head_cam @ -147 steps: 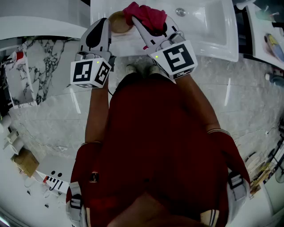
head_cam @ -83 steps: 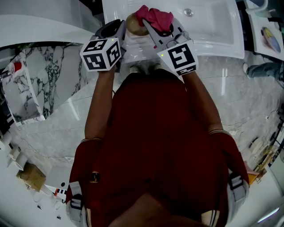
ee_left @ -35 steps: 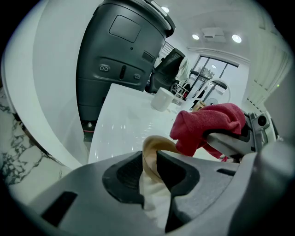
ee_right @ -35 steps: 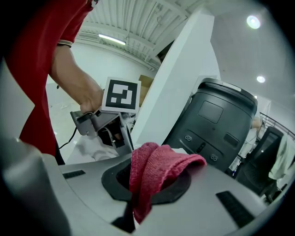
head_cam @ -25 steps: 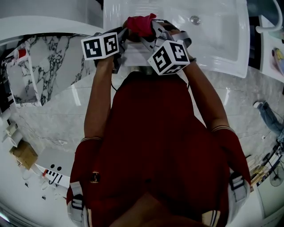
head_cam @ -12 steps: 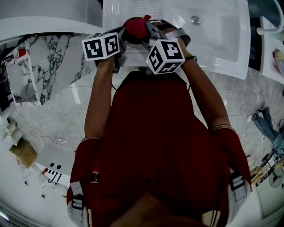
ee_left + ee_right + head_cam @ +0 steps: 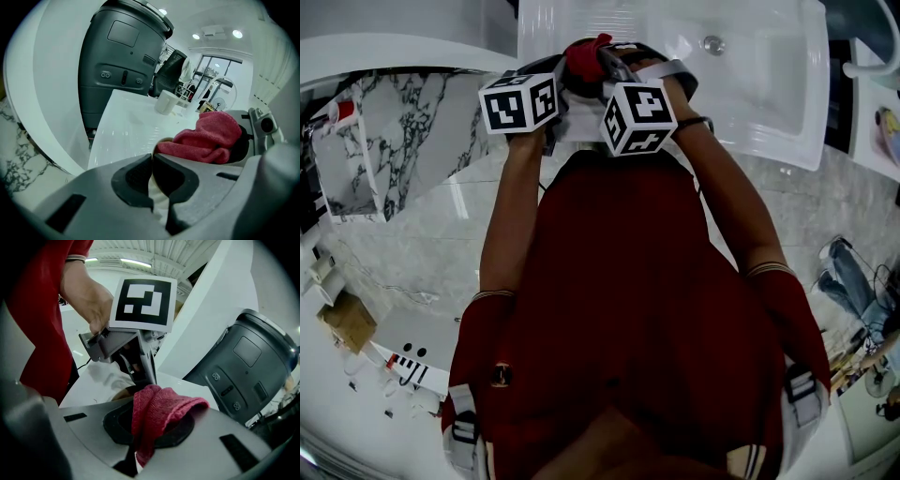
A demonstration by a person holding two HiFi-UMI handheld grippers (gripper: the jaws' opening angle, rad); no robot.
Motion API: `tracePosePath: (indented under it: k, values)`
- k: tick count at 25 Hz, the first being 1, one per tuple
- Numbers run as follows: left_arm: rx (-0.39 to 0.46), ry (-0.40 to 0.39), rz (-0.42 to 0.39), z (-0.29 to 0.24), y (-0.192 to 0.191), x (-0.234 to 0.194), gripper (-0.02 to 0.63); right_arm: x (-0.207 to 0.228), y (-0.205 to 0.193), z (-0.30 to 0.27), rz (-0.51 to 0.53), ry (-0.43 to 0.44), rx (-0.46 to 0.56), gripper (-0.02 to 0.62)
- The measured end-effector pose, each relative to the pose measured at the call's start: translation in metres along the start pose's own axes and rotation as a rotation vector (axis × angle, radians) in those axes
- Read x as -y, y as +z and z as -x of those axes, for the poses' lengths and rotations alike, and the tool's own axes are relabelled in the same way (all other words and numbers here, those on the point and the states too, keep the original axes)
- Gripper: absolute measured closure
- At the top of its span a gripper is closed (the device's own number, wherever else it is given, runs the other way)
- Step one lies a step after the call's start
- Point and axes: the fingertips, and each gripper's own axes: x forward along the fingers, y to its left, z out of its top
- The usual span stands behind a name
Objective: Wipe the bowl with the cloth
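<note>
My left gripper (image 7: 152, 161) is shut on the rim of the cream bowl (image 7: 158, 199), which shows between its pads. The red cloth (image 7: 206, 138) lies bunched against the bowl just beyond the jaws. My right gripper (image 7: 149, 420) is shut on the red cloth (image 7: 157, 411), which folds over its pads. A tan edge of the bowl (image 7: 123, 393) shows behind it, below the left gripper's marker cube (image 7: 142, 303). In the head view both grippers meet at the cloth (image 7: 584, 54) over the white counter, and the bowl is hidden under it.
A white sink unit (image 7: 750, 94) with a drain (image 7: 710, 43) lies to the right of the grippers. A dark grey appliance (image 7: 122, 70) stands behind the counter. A white cup (image 7: 165, 101) sits farther back. Marble floor (image 7: 412, 141) lies to the left.
The right gripper has swung left and turned, bringing its cube close to the left one. The cloth now covers the bowl, which showed tan in the oldest frames.
</note>
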Motion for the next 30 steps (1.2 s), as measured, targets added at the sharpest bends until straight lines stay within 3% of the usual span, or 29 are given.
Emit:
tracePosePath:
  k: [15,30]
  values:
    - [0.061,0.020,-0.127,0.007,0.008,0.014,0.586,0.014,-0.013,-0.005,-0.085,-0.060,-0.092,0.566]
    - [0.116,0.039,-0.168,0.015,0.015,0.012,0.586,0.019,-0.024,-0.002,-0.191,-0.086,-0.168,0.566]
